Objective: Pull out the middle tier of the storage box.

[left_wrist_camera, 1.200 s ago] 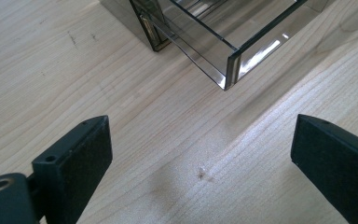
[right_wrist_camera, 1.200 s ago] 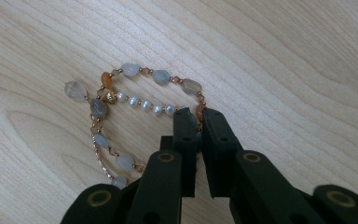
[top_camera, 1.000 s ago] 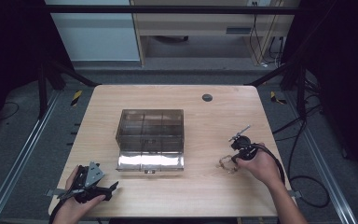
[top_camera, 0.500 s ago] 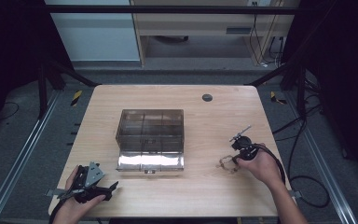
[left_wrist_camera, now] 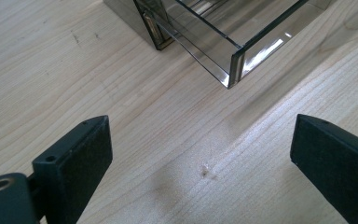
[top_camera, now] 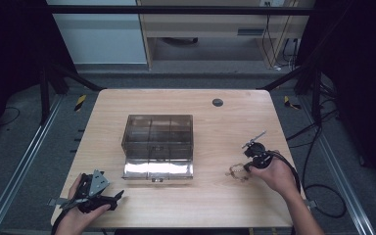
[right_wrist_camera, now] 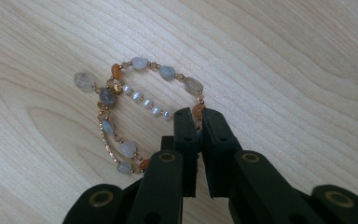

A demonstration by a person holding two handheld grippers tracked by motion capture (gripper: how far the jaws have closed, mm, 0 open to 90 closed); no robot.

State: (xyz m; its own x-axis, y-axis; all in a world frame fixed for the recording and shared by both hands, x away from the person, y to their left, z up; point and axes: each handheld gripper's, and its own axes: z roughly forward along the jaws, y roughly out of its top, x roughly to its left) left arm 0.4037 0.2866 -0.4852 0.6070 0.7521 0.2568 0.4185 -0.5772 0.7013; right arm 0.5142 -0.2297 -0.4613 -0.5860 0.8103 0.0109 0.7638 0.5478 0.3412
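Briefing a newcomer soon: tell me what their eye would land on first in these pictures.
First the smoky clear compartment box, lid open, at the middle of the wooden table. Next the beaded bracelet lying right of the box, with the right gripper shut on its beads. The left gripper waits open at the near left corner, jaws wide over bare wood.

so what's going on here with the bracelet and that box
A person works two claws at a wooden table. The right claw is shut on a beaded bracelet lying on the wood. The left claw is open near the table's front edge. The clear divided box sits between them, lid open.
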